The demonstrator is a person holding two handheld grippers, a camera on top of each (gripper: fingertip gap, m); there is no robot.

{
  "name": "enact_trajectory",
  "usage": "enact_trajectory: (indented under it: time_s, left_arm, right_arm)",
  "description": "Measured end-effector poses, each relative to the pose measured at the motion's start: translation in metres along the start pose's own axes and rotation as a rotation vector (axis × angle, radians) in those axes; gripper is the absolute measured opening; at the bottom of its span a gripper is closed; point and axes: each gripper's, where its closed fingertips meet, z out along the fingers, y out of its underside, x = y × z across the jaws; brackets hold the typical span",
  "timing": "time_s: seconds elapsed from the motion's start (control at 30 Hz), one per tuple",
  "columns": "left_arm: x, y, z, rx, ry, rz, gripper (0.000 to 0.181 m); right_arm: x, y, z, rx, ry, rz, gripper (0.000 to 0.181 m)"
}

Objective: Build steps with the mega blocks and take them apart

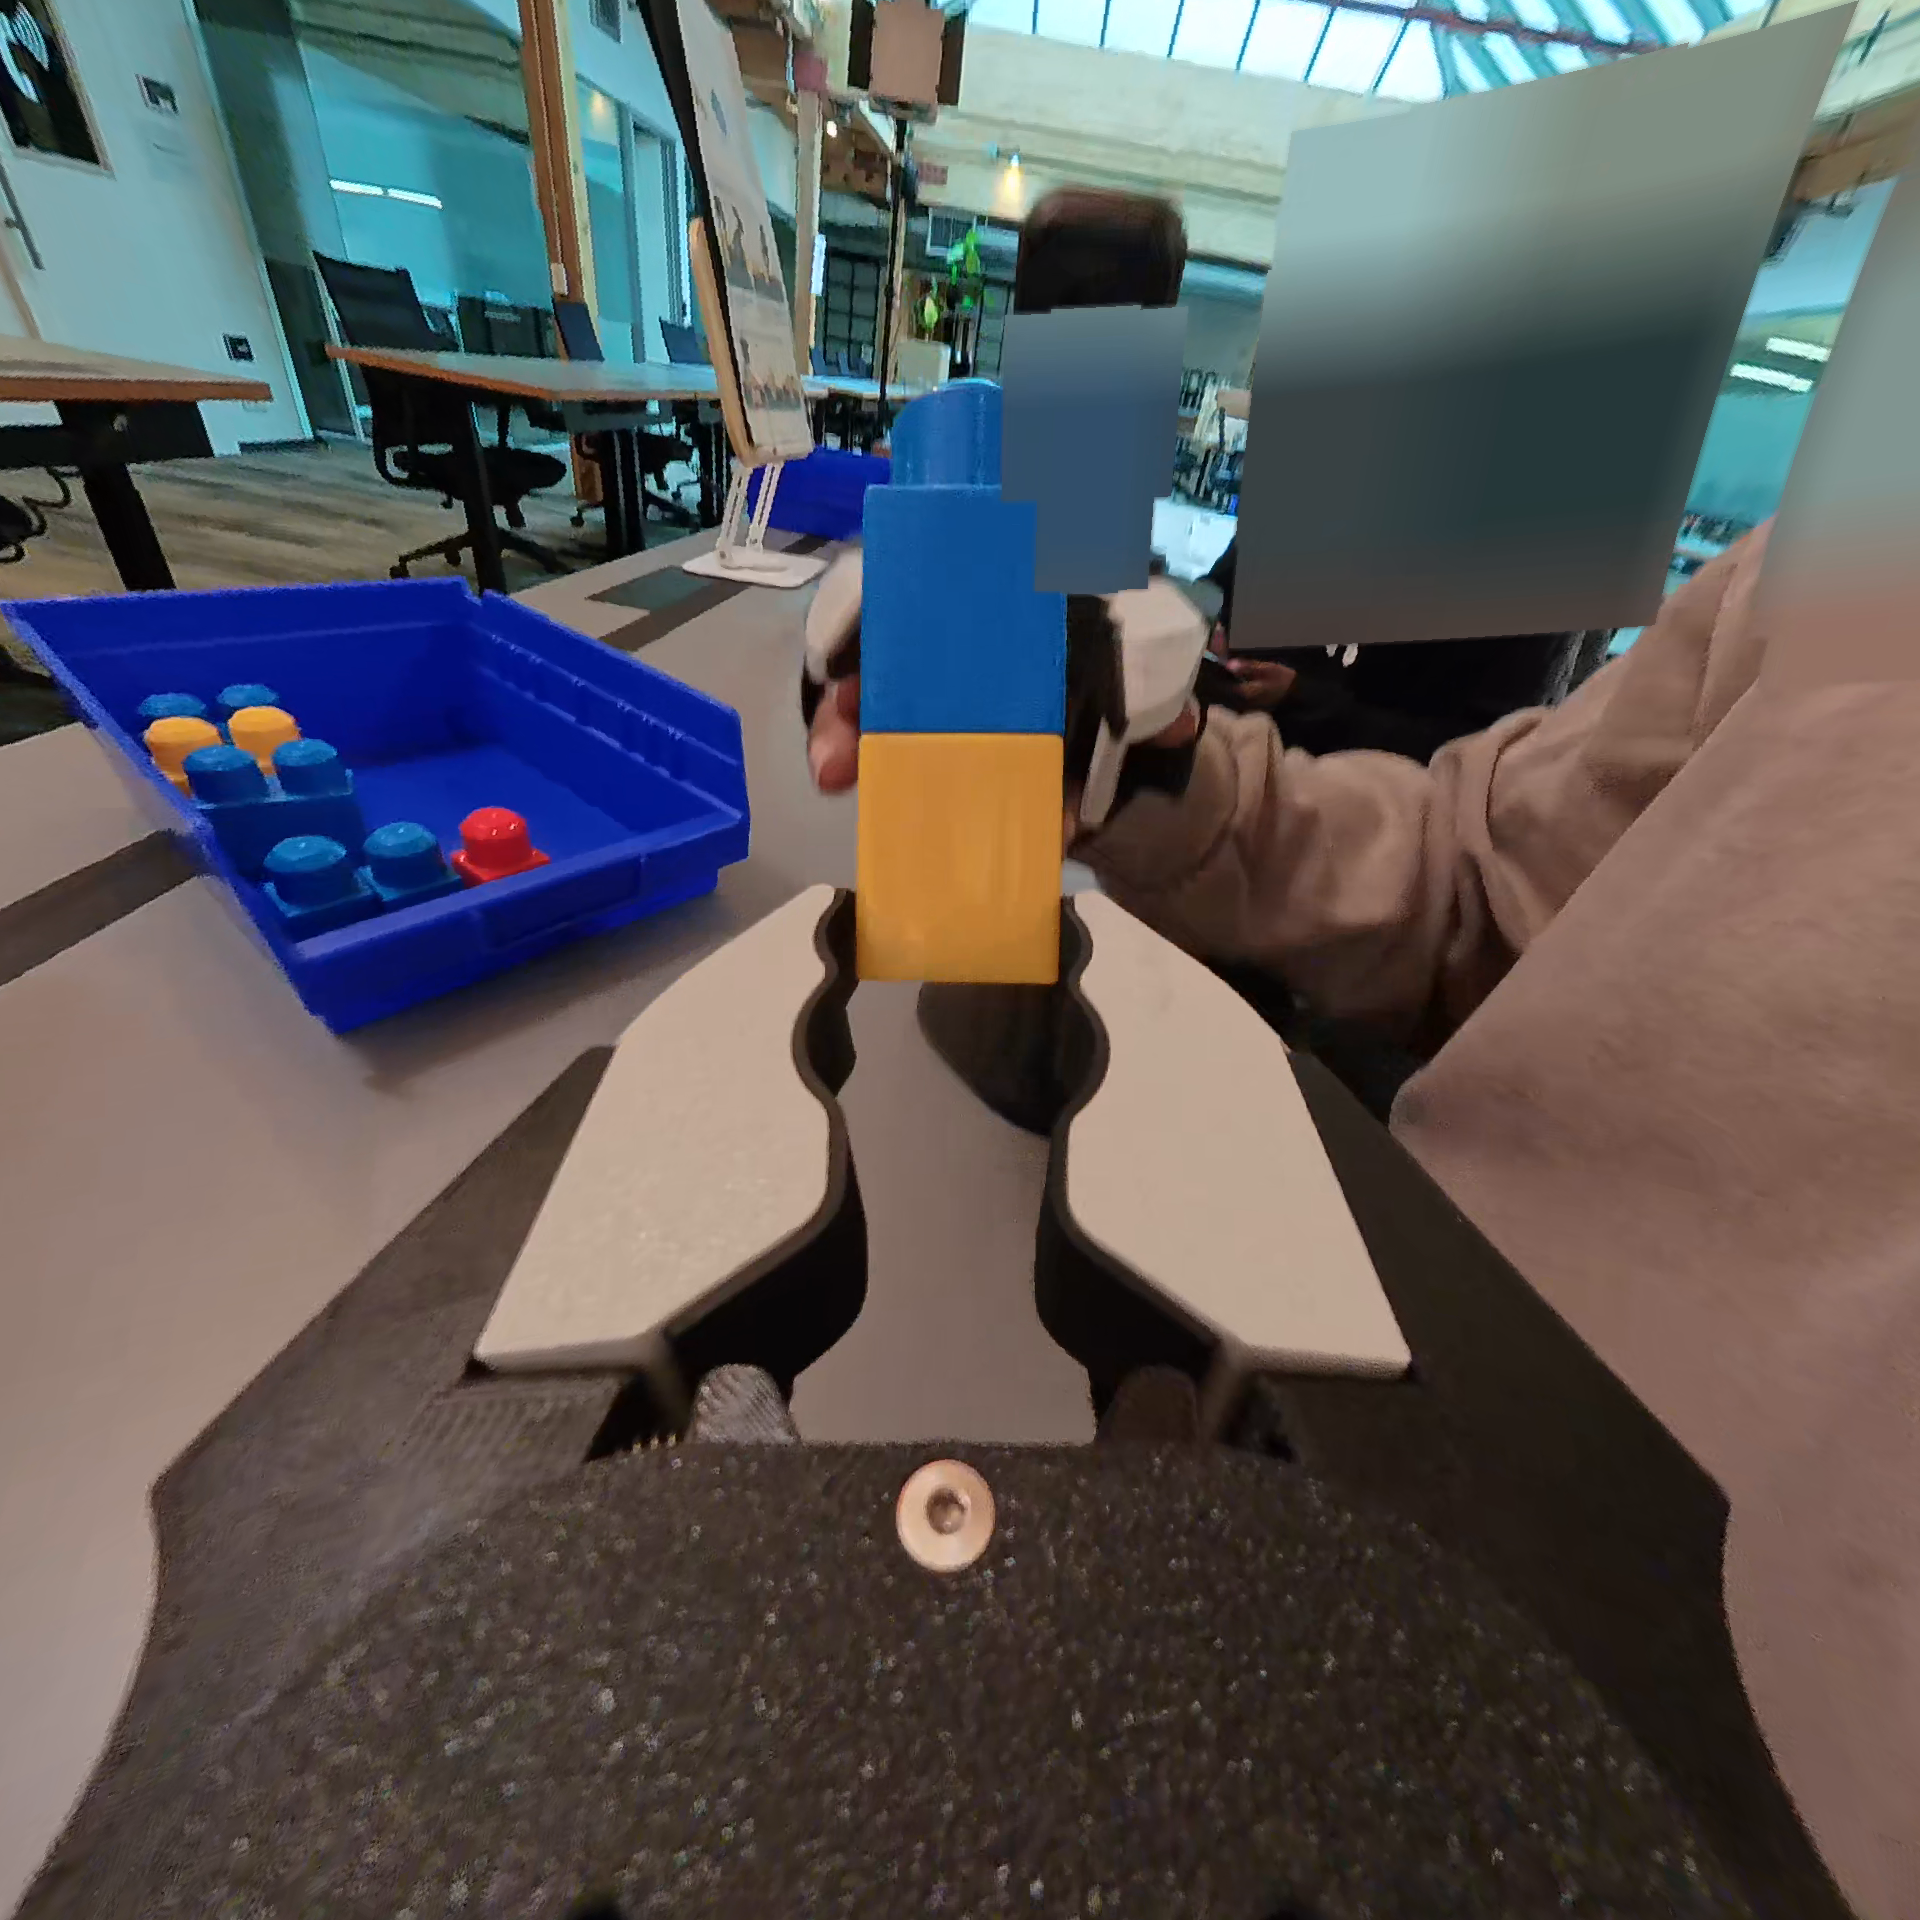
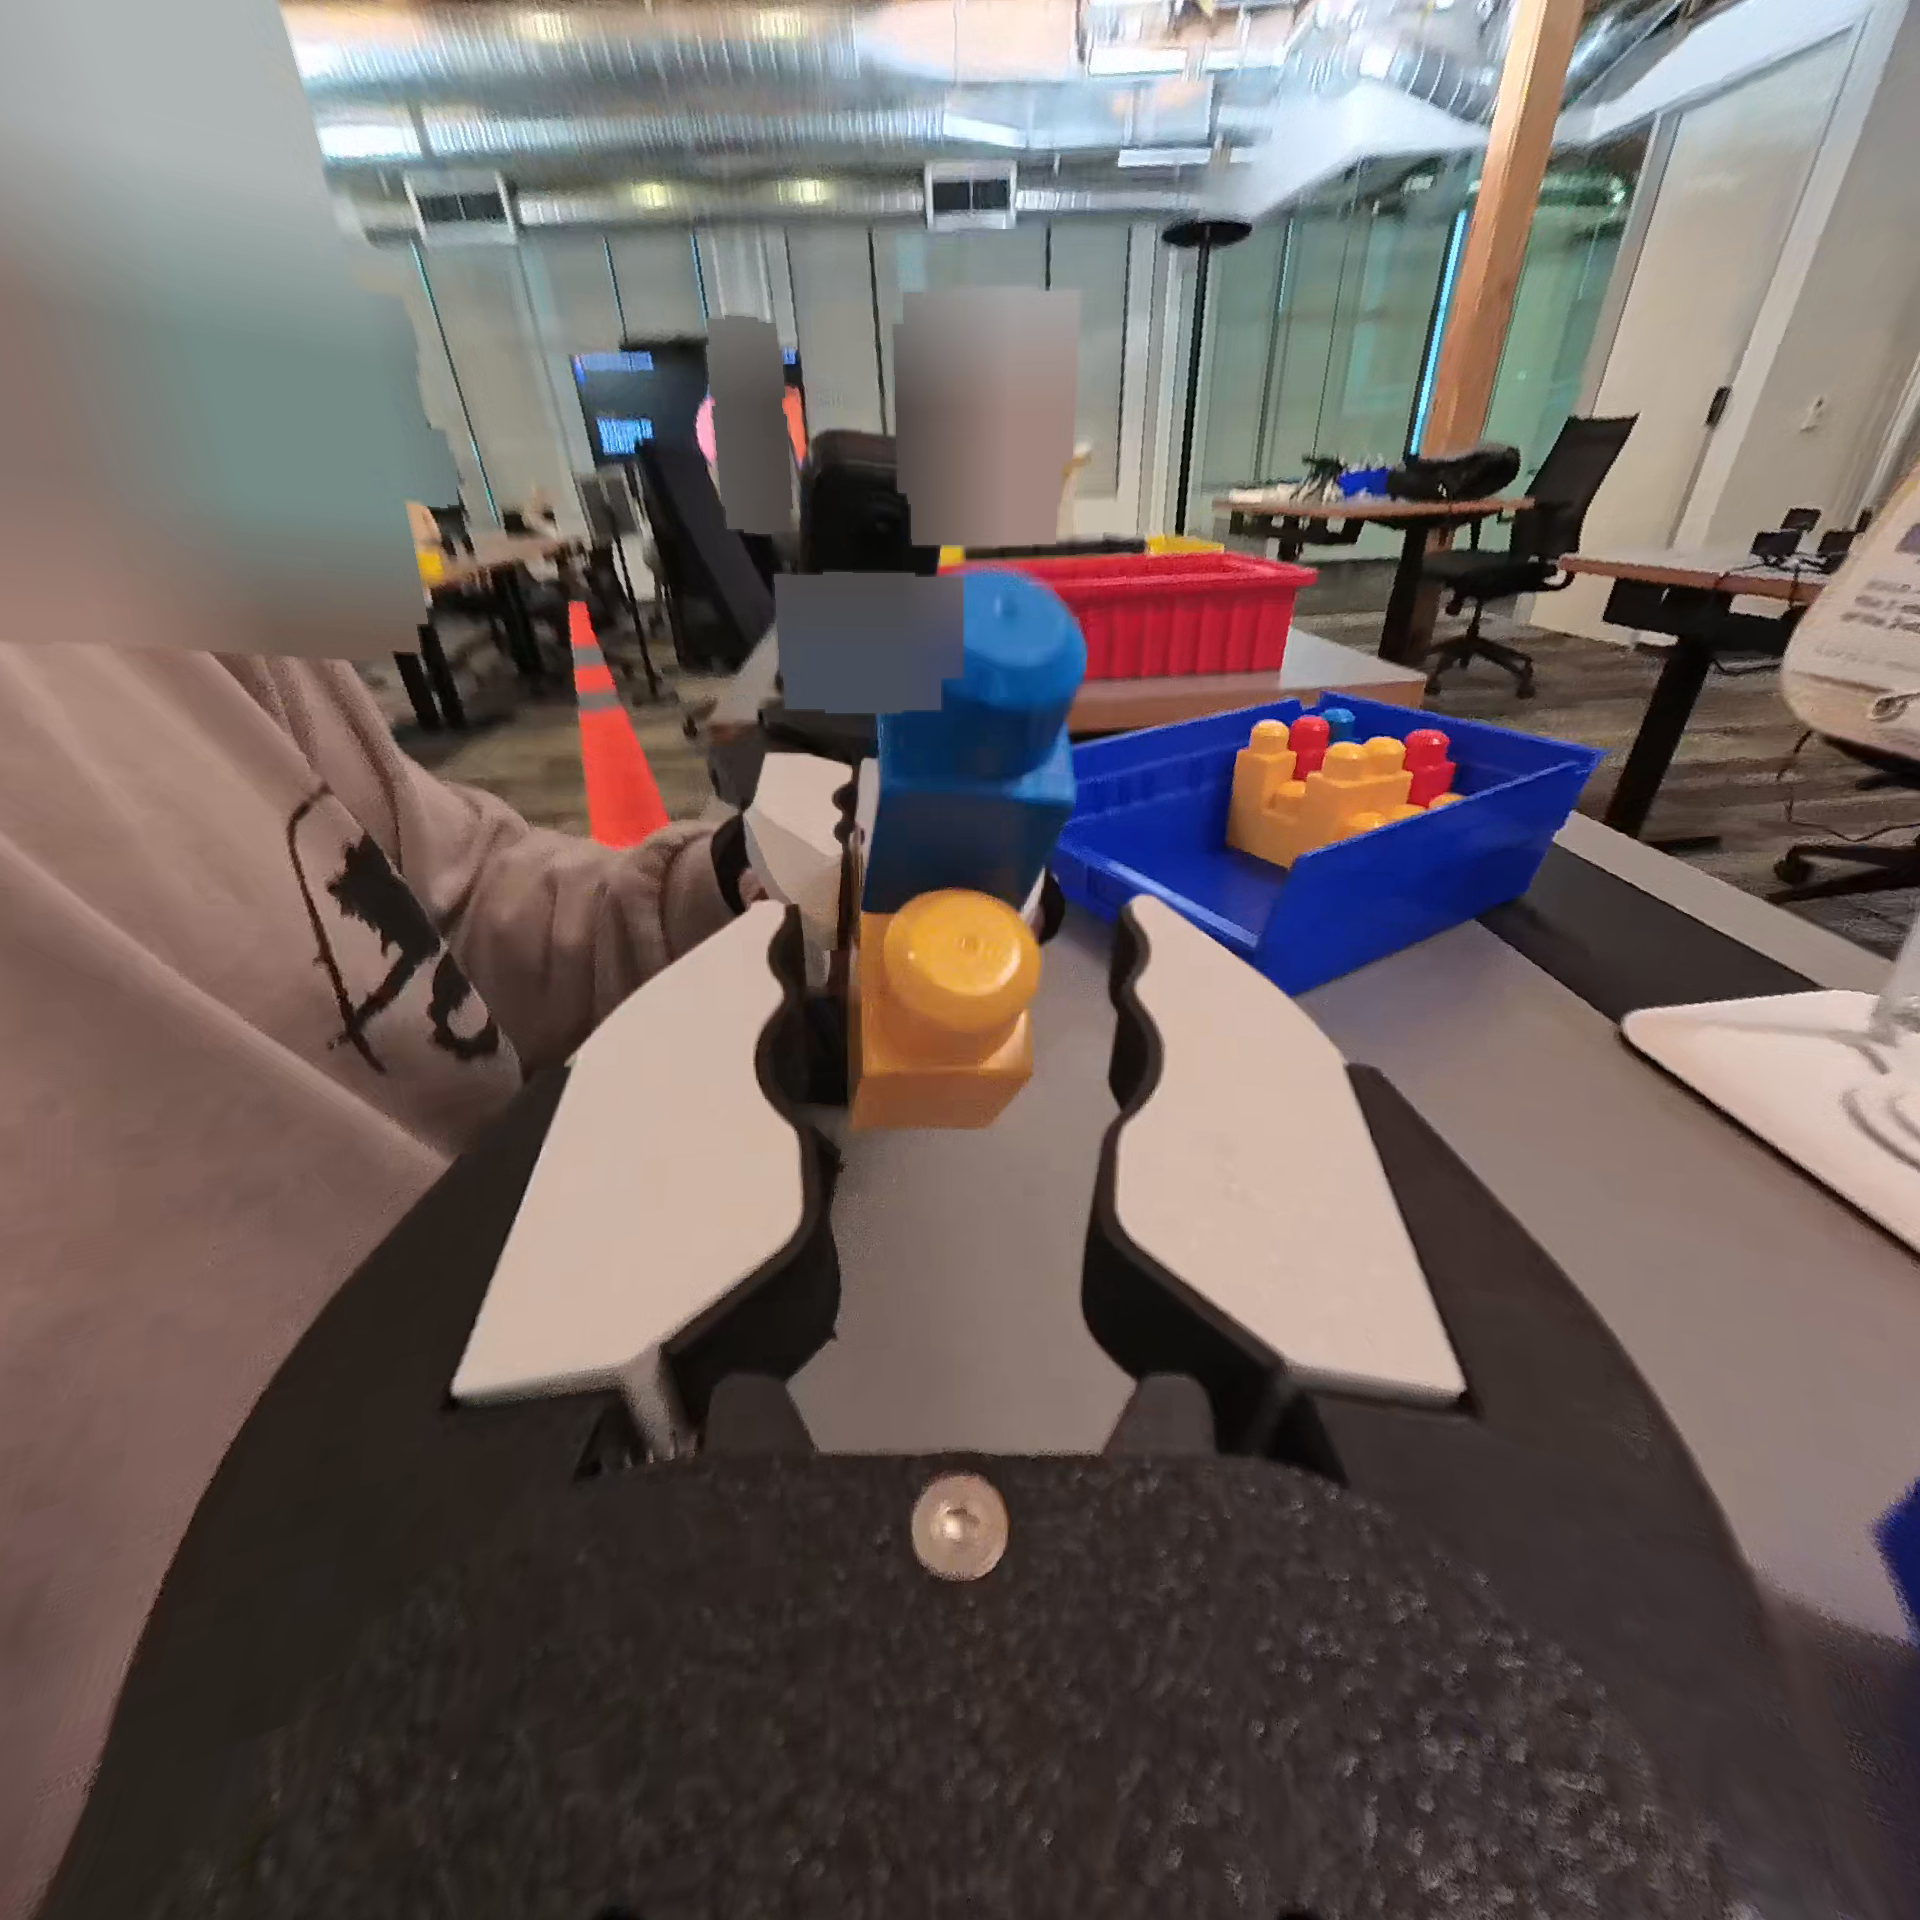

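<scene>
My left gripper (image 1: 956, 935) is shut on the lower end of a yellow block (image 1: 956, 852). A blue block (image 1: 961, 613) is stacked on top of it. The stack hangs a little above the grey table (image 1: 312, 1143). In the right wrist view the yellow block (image 2: 940, 1039) shows a free stud toward me, with the blue block (image 2: 971, 800) on its far part, like a step. My right gripper (image 2: 951, 997) is open, with a finger on each side of the yellow block and gaps to both. One finger of the left gripper (image 2: 795, 831) shows behind the stack.
A blue bin (image 1: 520, 935) at the left holds blue, yellow and red blocks. Another blue bin (image 2: 1351, 914) at the right holds a yellow and red assembly, with a red bin (image 2: 1164, 613) behind it. A white stand base (image 2: 1766, 1091) lies at the right. A person's sleeves flank both views. The gap from one gripper's tips to the other's is roughly 4 cm.
</scene>
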Motion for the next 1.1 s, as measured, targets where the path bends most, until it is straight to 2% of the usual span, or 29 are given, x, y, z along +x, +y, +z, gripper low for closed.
enact_trajectory:
  time_s: [0.2, 0.27, 0.33, 0.43, 0.5, 0.57, 0.67, 0.77, 0.9, 1.0, 1.1]
  left_arm:
    - [0.004, 0.031, -0.002, -0.138, 0.017, 0.029, 0.037]
    - [0.008, 0.040, 0.000, -0.172, 0.041, 0.034, 0.037]
    - [0.008, 0.047, -0.001, -0.197, 0.037, 0.053, 0.037]
    - [0.005, 0.048, -0.003, -0.214, 0.025, 0.075, 0.037]
    - [-0.004, 0.049, -0.009, -0.215, -0.016, 0.085, 0.037]
    - [-0.011, 0.046, -0.017, -0.191, -0.042, 0.071, 0.037]
    - [-0.019, 0.040, -0.024, -0.158, -0.075, 0.074, 0.037]
    - [-0.020, 0.037, -0.025, -0.128, -0.083, 0.067, 0.037]
    - [-0.020, 0.041, -0.025, -0.127, -0.088, 0.061, 0.037]
    - [-0.022, 0.043, -0.027, -0.118, -0.091, 0.053, 0.037]
    - [-0.025, 0.042, -0.030, -0.098, -0.101, 0.037, 0.037]
  right_arm:
    - [-0.009, 0.001, -0.003, -0.241, -0.056, -0.098, 0.055]
    - [-0.016, 0.012, -0.001, -0.324, -0.107, -0.106, 0.039]
    - [-0.015, 0.023, -0.002, -0.392, -0.112, -0.129, 0.033]
    - [-0.015, 0.021, -0.007, -0.402, -0.128, -0.127, 0.032]
    - [-0.008, -0.001, -0.021, -0.353, -0.123, -0.105, 0.032]
    - [0.018, -0.020, -0.043, -0.368, -0.022, -0.136, 0.032]
    - [0.091, -0.024, -0.087, -0.571, 0.243, -0.200, 0.032]
    - [0.161, 0.008, -0.134, -0.863, 0.421, -0.134, 0.032]
    - [0.212, 0.070, -0.164, -1.079, 0.495, 0.039, 0.033]
    - [0.224, 0.107, -0.170, -1.171, 0.514, 0.125, 0.033]
    - [0.225, 0.131, -0.171, -1.225, 0.508, 0.200, 0.033]
